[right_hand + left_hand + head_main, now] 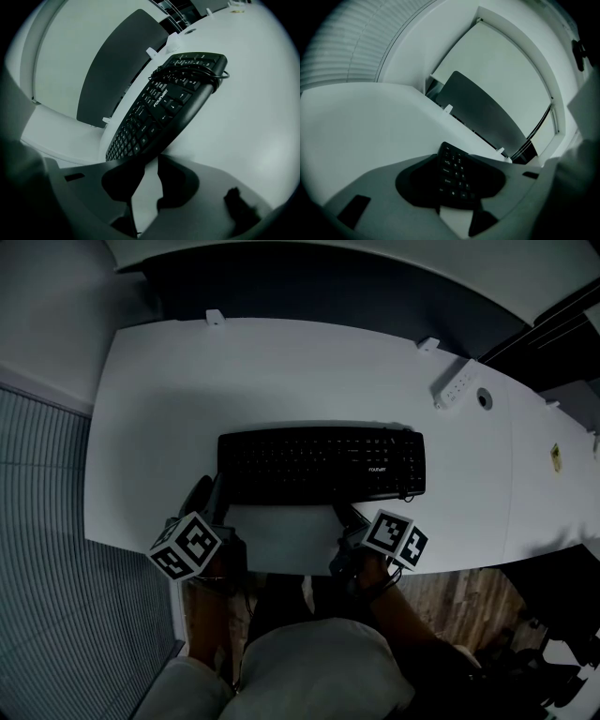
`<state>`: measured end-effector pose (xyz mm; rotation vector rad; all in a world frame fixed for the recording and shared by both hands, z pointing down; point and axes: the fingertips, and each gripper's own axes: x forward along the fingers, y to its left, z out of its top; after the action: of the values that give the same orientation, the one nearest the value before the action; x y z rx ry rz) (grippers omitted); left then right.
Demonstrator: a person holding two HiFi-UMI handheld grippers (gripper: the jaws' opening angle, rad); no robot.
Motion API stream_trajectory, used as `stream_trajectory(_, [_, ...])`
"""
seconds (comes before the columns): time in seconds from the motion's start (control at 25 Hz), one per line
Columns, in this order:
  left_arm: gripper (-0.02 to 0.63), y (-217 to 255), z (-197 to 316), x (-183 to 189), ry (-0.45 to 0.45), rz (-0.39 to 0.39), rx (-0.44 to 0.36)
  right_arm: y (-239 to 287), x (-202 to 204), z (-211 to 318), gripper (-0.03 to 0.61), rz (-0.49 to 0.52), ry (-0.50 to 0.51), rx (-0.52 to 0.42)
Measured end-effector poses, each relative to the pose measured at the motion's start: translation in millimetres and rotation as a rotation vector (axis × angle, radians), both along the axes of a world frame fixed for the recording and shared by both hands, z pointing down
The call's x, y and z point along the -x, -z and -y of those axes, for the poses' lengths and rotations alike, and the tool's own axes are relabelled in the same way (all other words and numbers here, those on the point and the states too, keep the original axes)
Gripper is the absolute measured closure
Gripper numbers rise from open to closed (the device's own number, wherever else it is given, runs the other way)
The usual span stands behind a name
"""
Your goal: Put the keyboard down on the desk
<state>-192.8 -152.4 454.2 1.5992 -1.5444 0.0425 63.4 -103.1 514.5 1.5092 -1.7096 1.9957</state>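
A black keyboard (319,465) lies flat on the white desk (281,371), a little back from the near edge. Its cable (187,75) is wound round its right end. My left gripper (211,495) sits at the keyboard's front left corner. In the left gripper view that corner (454,176) lies between the wide jaws of the left gripper (454,186), with dark gaps on both sides. My right gripper (349,519) is at the front edge, right of centre. In the right gripper view the keyboard (164,103) is just past the jaw tips of the right gripper (149,164), and bare desk shows between them.
A white power strip (456,383) and a round cable hole (484,397) lie at the desk's back right. A dark partition panel (309,287) stands behind the desk. The person's legs are below the near edge. Grey ribbed flooring runs along the left.
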Motion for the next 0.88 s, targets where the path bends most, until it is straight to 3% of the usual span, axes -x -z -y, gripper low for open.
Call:
stream_trajectory(0.44, [0.431, -0.2, 0.8, -6.1, -0.019, 0.031, -0.005, 1.9, 1.9, -4.7, 0.485, -0.012, 0.068, -0.02])
stream_trajectory(0.88, [0.492, 21.3, 13.2, -39.3, -0.097, 0.051, -0.048, 19.0, -13.4, -10.5, 0.489, -0.034, 0.085, -0.061])
